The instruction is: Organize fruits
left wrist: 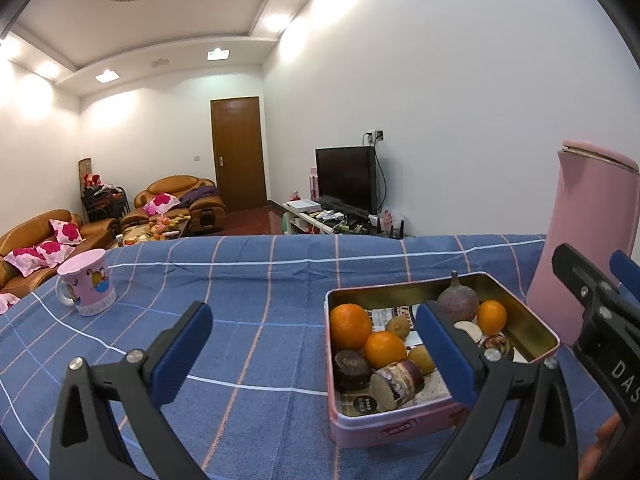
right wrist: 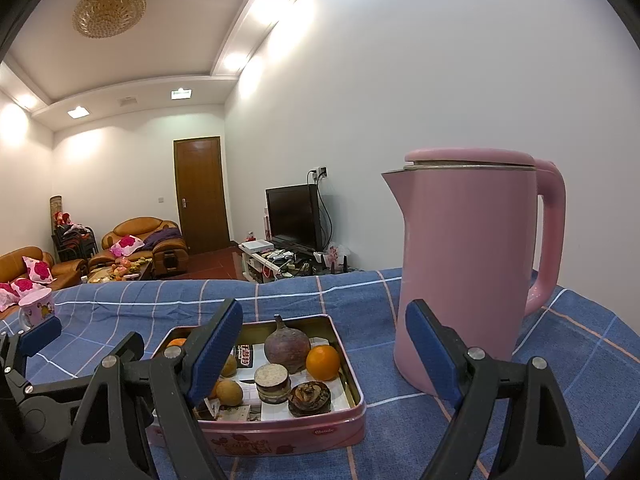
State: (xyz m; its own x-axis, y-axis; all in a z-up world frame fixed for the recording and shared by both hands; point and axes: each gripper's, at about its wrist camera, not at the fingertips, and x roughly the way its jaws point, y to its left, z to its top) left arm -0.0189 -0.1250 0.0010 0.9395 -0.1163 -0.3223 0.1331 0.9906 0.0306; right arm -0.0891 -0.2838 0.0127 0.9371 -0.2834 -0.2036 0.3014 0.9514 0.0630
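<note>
1. A pink tin (right wrist: 280,434) stands on the worktop (left wrist: 248,280), which is draped in a blue checked cloth, and it holds the fruits.
2. In the tin lie several oranges (left wrist: 350,326), a purple-brown round fruit (right wrist: 287,345) with a stalk, small brown fruits (right wrist: 229,392), and round dark pieces cut flat (right wrist: 273,383).
3. The tin's near wall carries a small red oval label; its lettering is too small to read for certain.
4. The left tongs (left wrist: 316,354) are spread wide and grip nothing; the right-hand pad sits in front of the tin.
5. The right tongs (right wrist: 326,356) are likewise spread wide and empty, with the tin's right half between the pads.
6. White letters "DAS" show on the right tongs' black body in the left wrist view.
7. A pink kettle (right wrist: 464,264) stands just right of the tin, and a pink cartoon mug (left wrist: 87,288) well to the left.
</note>
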